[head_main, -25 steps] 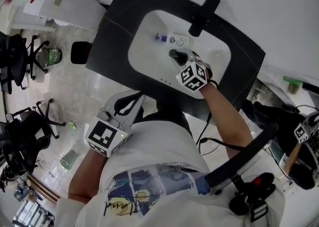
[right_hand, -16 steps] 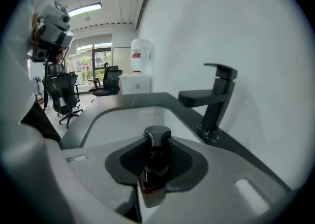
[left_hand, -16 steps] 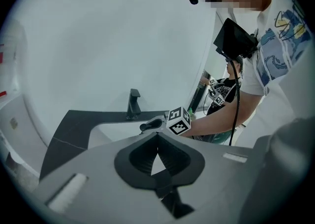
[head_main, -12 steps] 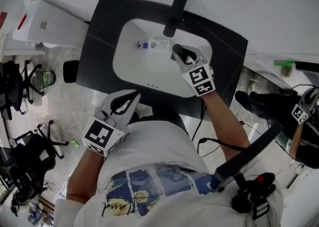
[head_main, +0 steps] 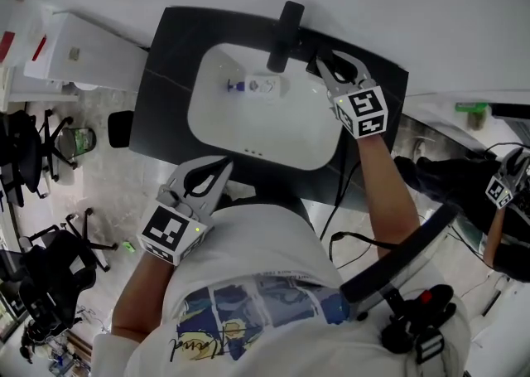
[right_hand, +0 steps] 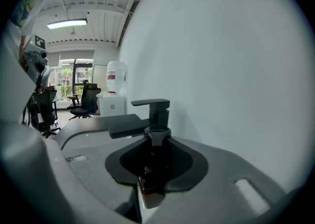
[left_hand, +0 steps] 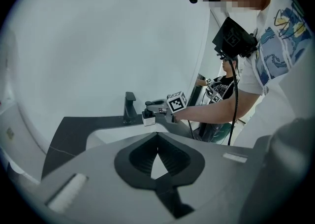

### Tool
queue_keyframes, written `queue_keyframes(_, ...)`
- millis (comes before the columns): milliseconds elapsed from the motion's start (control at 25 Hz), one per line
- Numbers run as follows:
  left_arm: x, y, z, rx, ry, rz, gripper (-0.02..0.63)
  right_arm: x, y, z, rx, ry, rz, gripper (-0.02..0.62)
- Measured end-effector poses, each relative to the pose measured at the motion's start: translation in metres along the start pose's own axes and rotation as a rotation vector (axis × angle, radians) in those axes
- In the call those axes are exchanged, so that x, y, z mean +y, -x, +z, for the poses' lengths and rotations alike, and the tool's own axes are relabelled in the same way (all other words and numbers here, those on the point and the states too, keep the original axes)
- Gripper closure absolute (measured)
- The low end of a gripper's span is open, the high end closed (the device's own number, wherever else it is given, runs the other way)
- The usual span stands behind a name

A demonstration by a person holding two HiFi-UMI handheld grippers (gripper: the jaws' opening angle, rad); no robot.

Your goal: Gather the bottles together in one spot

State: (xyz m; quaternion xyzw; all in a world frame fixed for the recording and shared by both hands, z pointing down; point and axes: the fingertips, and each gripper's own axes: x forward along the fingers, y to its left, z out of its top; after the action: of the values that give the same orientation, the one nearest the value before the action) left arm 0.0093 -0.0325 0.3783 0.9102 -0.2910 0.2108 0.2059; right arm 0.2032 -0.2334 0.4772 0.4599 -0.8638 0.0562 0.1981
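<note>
A clear bottle with a blue cap [head_main: 252, 84] lies on its side in the white sink [head_main: 273, 131], just below the black faucet [head_main: 281, 36]. My right gripper [head_main: 325, 67] is over the back of the black counter [head_main: 166, 77], right of the faucet. It is shut on a small dark-capped bottle [right_hand: 150, 183], which stands upright between the jaws with the faucet [right_hand: 153, 112] just beyond it. The same held bottle [left_hand: 148, 117] shows in the left gripper view. My left gripper [head_main: 217, 170] hangs at the counter's front edge near my body, its tips [left_hand: 157, 135] together and empty.
A white cabinet [head_main: 83, 52] stands left of the counter, and office chairs [head_main: 33, 118] are on the floor beyond it. Another person with a gripper [head_main: 501, 193] is at the far right. A water dispenser [right_hand: 114, 78] shows in the room behind.
My right gripper has carried the dark-capped bottle from over the sink's middle up and right to the counter beside the faucet. The left gripper has stayed by my body.
</note>
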Motion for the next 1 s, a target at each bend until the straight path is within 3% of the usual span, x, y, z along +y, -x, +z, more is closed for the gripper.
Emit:
queue_keyframes(440,0.013,0.007,-0.008,0.047,0.035,0.073,0.604,-0.050,-0.046,0.004,-0.090,-0.075,0.017,0.512)
queue_keyframes(1000,0.012,0.001,-0.015,0.071,0.032,0.076,0.604,-0.054,-0.047,-0.005,-0.157,-0.055,0.090,0.508)
